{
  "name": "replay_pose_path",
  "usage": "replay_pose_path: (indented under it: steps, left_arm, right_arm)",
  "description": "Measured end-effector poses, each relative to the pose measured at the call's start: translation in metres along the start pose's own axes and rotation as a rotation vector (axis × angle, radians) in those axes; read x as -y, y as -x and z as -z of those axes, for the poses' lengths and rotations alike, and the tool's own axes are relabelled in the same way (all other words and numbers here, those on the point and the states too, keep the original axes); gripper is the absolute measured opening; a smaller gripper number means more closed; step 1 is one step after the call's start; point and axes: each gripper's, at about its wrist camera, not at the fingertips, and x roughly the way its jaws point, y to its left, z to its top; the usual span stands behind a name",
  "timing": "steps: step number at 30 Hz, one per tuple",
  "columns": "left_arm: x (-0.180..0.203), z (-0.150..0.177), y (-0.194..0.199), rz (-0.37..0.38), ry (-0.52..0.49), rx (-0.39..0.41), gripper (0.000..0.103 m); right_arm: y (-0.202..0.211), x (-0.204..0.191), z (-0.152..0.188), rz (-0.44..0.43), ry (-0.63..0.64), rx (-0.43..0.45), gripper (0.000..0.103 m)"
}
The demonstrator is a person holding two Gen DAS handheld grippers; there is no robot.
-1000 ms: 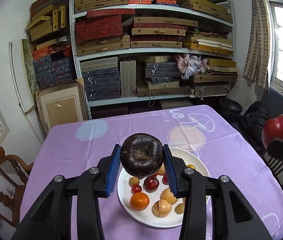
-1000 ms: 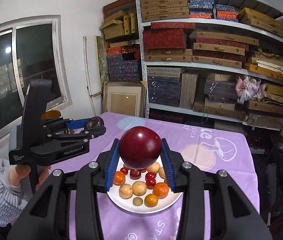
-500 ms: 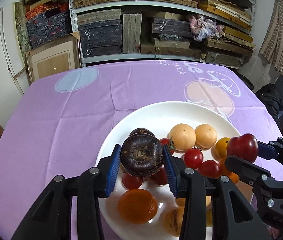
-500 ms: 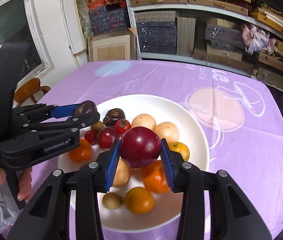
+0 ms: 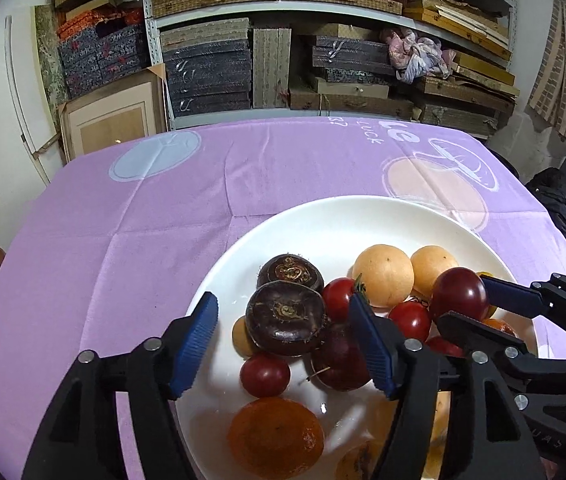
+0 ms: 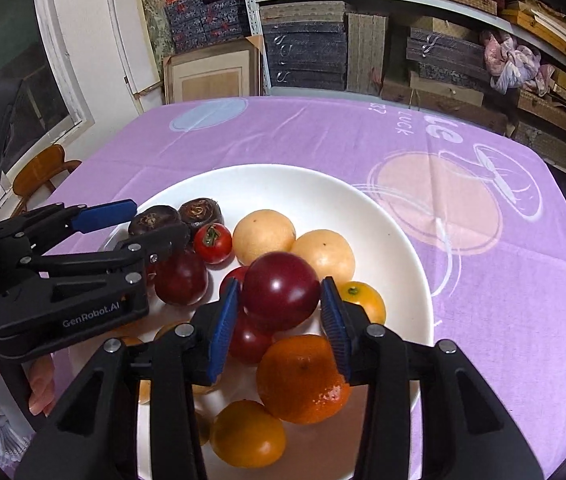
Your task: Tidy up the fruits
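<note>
A white plate (image 5: 363, 220) (image 6: 283, 184) on the purple tablecloth holds several fruits. My left gripper (image 5: 283, 340) is open around a dark brown round fruit (image 5: 285, 318) that rests on the pile beside a second dark fruit (image 5: 290, 271). It also shows in the right wrist view (image 6: 151, 220). My right gripper (image 6: 279, 320) has opened a little; its pads stand just off the sides of a dark red plum (image 6: 281, 290) (image 5: 459, 294) that sits on the pile. Oranges (image 6: 303, 378), yellow citrus (image 6: 263, 236) and cherry tomatoes (image 6: 213, 242) lie around.
Purple tablecloth (image 5: 163, 216) covers the table. Shelves of stacked boxes (image 5: 283, 60) stand behind it. A wooden chair (image 6: 39, 172) is at the left. A framed board (image 5: 115, 120) leans on the shelf.
Both grippers moved down onto the plate. The left jaws opened and let go of the dark fruit. The right jaws widened slightly around the plum.
</note>
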Motion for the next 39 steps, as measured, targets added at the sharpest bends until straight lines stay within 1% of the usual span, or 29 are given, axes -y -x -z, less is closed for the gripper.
replay_pose_path:
  steps: [2, 3, 6, 10, 11, 12, 14, 16, 17, 20, 21, 22, 23, 24, 25, 28, 30, 32, 34, 36, 39]
  left_arm:
    - [0.003, 0.001, 0.004, -0.007, -0.013, 0.008, 0.071]
    - [0.004, 0.002, 0.006, -0.01, -0.014, 0.014, 0.072]
    - [0.005, 0.006, 0.023, -0.028, -0.016, 0.061, 0.073]
    - [0.004, 0.017, 0.056, -0.05, -0.002, 0.124, 0.079]
    - [0.003, 0.021, 0.066, -0.051, 0.005, 0.138, 0.08]
    - [0.002, 0.026, 0.076, -0.048, 0.014, 0.148, 0.082]
    - [-0.001, 0.037, 0.094, -0.047, 0.033, 0.162, 0.086]
    - [-0.002, 0.052, 0.114, -0.05, 0.044, 0.174, 0.086]
    - [-0.003, 0.06, 0.122, -0.054, 0.046, 0.172, 0.086]
    - [-0.008, 0.09, 0.143, -0.052, 0.068, 0.147, 0.087]
    - [-0.009, 0.101, 0.149, -0.056, 0.073, 0.14, 0.087]
    - [-0.01, 0.112, 0.154, -0.064, 0.076, 0.137, 0.087]
    - [-0.01, 0.123, 0.159, -0.077, 0.076, 0.137, 0.087]
    - [-0.011, 0.134, 0.163, -0.09, 0.076, 0.134, 0.091]
    - [-0.012, 0.145, 0.165, -0.105, 0.08, 0.127, 0.096]
    - [-0.013, 0.17, 0.168, -0.111, 0.098, 0.111, 0.097]
    - [-0.015, 0.181, 0.165, -0.101, 0.108, 0.09, 0.097]
    - [-0.015, 0.185, 0.163, -0.093, 0.11, 0.08, 0.097]
    - [-0.012, 0.181, 0.164, -0.089, 0.098, 0.092, 0.097]
    - [-0.007, 0.177, 0.164, -0.07, 0.088, 0.111, 0.097]
    - [0.001, 0.172, 0.159, -0.046, 0.066, 0.124, 0.099]
  right_arm:
    - [0.004, 0.0, -0.001, -0.003, 0.0, 0.011, 0.055]
    - [0.006, 0.0, -0.001, -0.003, 0.002, 0.016, 0.056]
    - [0.02, -0.002, -0.001, -0.002, 0.008, 0.039, 0.059]
    - [0.05, -0.009, 0.011, -0.014, 0.018, 0.08, 0.062]
    - [0.059, -0.011, 0.016, -0.016, 0.018, 0.092, 0.064]
    - [0.07, -0.013, 0.022, -0.023, 0.017, 0.106, 0.07]
    - [0.089, -0.019, 0.037, -0.035, 0.02, 0.128, 0.074]
    - [0.11, -0.026, 0.058, -0.049, 0.022, 0.149, 0.074]
    - [0.119, -0.031, 0.068, -0.059, 0.018, 0.156, 0.076]
    - [0.145, -0.042, 0.104, -0.08, 0.004, 0.183, 0.085]
    - [0.151, -0.046, 0.117, -0.083, 0.002, 0.185, 0.085]
    - [0.156, -0.05, 0.129, -0.081, 0.001, 0.187, 0.086]
    - [0.159, -0.055, 0.141, -0.076, 0.001, 0.189, 0.089]
    - [0.161, -0.058, 0.151, -0.07, 0.002, 0.19, 0.094]
    - [0.162, -0.063, 0.162, -0.065, 0.0, 0.189, 0.094]
    - [0.156, -0.075, 0.185, -0.064, 0.008, 0.157, 0.094]
    - [0.151, -0.08, 0.191, -0.042, 0.016, 0.144, 0.094]
    - [0.149, -0.081, 0.191, -0.029, 0.012, 0.148, 0.094]
    - [0.151, -0.078, 0.188, -0.023, -0.004, 0.159, 0.095]
    - [0.15, -0.074, 0.183, -0.013, -0.017, 0.163, 0.097]
    - [0.143, -0.066, 0.171, 0.0, -0.04, 0.161, 0.097]
